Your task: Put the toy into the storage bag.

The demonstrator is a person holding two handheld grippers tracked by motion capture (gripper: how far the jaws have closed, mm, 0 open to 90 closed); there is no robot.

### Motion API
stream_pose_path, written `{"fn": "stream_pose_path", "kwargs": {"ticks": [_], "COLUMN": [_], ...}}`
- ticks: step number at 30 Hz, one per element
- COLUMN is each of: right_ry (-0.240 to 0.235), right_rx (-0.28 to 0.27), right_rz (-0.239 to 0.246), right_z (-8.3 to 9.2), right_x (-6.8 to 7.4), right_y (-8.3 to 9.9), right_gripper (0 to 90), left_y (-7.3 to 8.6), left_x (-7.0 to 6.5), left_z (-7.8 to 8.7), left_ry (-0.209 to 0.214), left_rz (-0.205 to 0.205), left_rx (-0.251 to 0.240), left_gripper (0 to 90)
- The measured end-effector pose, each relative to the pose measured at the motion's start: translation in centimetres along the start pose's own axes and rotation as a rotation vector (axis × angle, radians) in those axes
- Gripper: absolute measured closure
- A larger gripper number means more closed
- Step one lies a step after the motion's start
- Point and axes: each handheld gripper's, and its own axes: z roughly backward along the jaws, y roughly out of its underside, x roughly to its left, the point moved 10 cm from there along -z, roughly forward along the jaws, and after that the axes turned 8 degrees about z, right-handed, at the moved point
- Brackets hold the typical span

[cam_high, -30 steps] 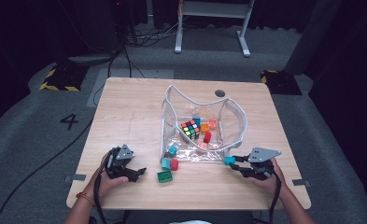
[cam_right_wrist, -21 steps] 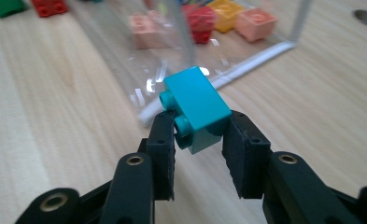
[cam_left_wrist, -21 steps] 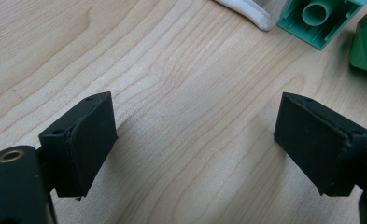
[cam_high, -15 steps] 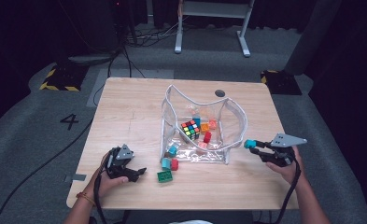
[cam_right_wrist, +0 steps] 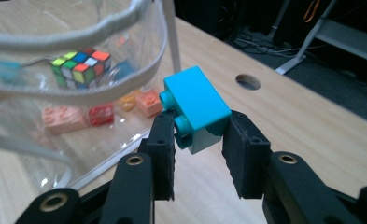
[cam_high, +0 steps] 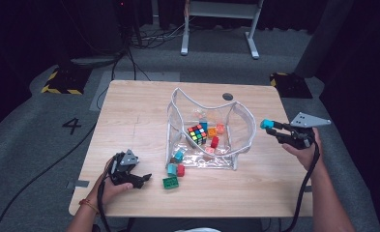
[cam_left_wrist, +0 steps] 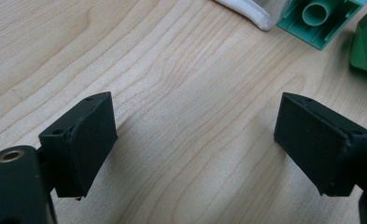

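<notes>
The right gripper [cam_right_wrist: 197,140], clamped on a turquoise plastic building brick [cam_right_wrist: 196,108], had lifted off the pale wooden table [cam_high: 134,111] and swung up beside the open rim of the clear plastic zip pouch [cam_high: 245,126] since a second earlier, so the drop-in looked close. The left gripper [cam_high: 140,180] rested near the green brick [cam_high: 169,182], jaws apart and empty

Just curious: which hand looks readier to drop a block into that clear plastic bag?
Probably the right: the right gripper already grips a turquoise plastic brick beside the clear plastic bag; the left gripper rests open.
</notes>
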Motion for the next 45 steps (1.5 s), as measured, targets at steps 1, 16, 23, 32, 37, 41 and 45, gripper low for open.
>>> {"fn": "stream_pose_path", "kwargs": {"ticks": [1, 16, 23, 32, 37, 41, 45], "right_ry": [0.006, 0.02, 0.0, -0.109, -0.184, -0.258, -0.286], "right_rx": [-0.006, -0.06, -0.051, -0.055, -0.051, -0.014, 0.009], "right_rz": [-0.003, 0.024, 0.065, 0.164, 0.211, 0.272, 0.305], "right_z": [0.0, -0.9, -2.1, -3.8, -4.8, -6.1, -7.0], "right_x": [-0.3, -2.3, -1.7, 2.6, 5.6, 8.4, 9.6], "right_y": [-0.5, -7.4, -9.9, -12.8, -13.9, -14.5, -14.7], "right_gripper": [65.1, 65.1, 65.1, 65.1, 65.1, 65.1, 65.1], "left_y": [0.0, 0.0, 0.0, 0.0, 0.0, 0.0, 0.0], "left_x": [0.0, 0.1, 0.0, 0.0, 0.1, 0.0, 0.0], "left_z": [0.0, 0.0, 0.0, 0.0, 0.0, 0.0, 0.0], "left_ry": [0.0, -0.004, -0.003, -0.004, -0.004, -0.003, -0.003], "left_rz": [-0.001, 0.002, 0.003, 0.002, 0.002, 0.002, 0.002], "left_rx": [0.0, 0.0, 0.0, 0.001, 0.001, 0.001, 0.001], "left_gripper": [13.1, 12.7, 12.8, 12.7, 12.7, 12.7, 12.7]}}
